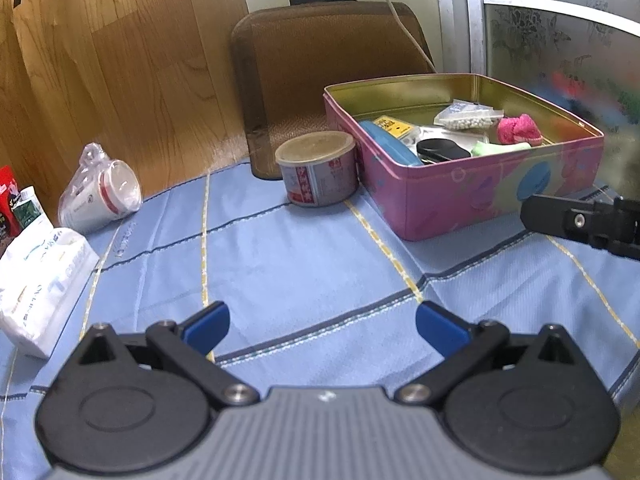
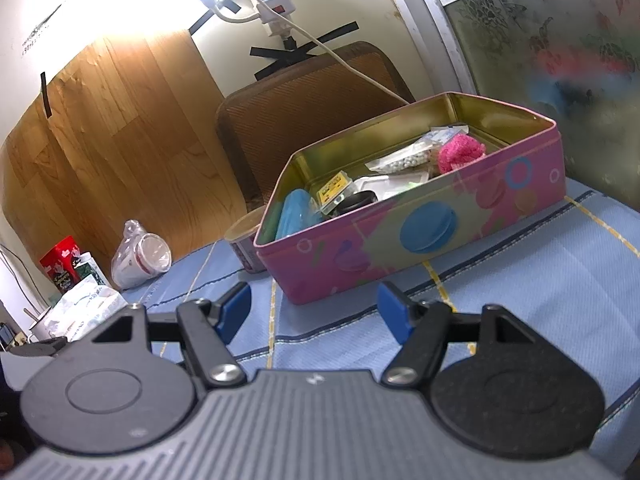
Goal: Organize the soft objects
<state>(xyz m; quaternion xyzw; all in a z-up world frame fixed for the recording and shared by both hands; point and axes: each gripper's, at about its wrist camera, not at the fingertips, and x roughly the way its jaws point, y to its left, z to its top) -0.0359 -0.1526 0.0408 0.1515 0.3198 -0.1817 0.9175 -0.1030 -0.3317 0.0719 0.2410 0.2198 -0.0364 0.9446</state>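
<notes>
A pink tin box [image 1: 480, 196] stands on the blue cloth at the right; it also shows in the right wrist view [image 2: 420, 236]. Inside lie a pink fluffy soft object [image 1: 518, 128] [image 2: 460, 154], a pale green soft piece [image 1: 498, 148], a bag of white beads [image 1: 468, 116], a blue case [image 1: 390, 146] and a black item [image 1: 442, 150]. My left gripper [image 1: 322, 326] is open and empty, low over the cloth, well short of the box. My right gripper [image 2: 314, 312] is open and empty, just in front of the box's near wall.
A round can [image 1: 318, 168] stands left of the box. A bagged paper cup [image 1: 100, 194] lies at the left near a tissue pack [image 1: 40, 292] and red packets [image 1: 8, 200]. A brown chair back [image 1: 328, 72] and wood panel stand behind. The right gripper's finger [image 1: 580, 222] shows at the right edge.
</notes>
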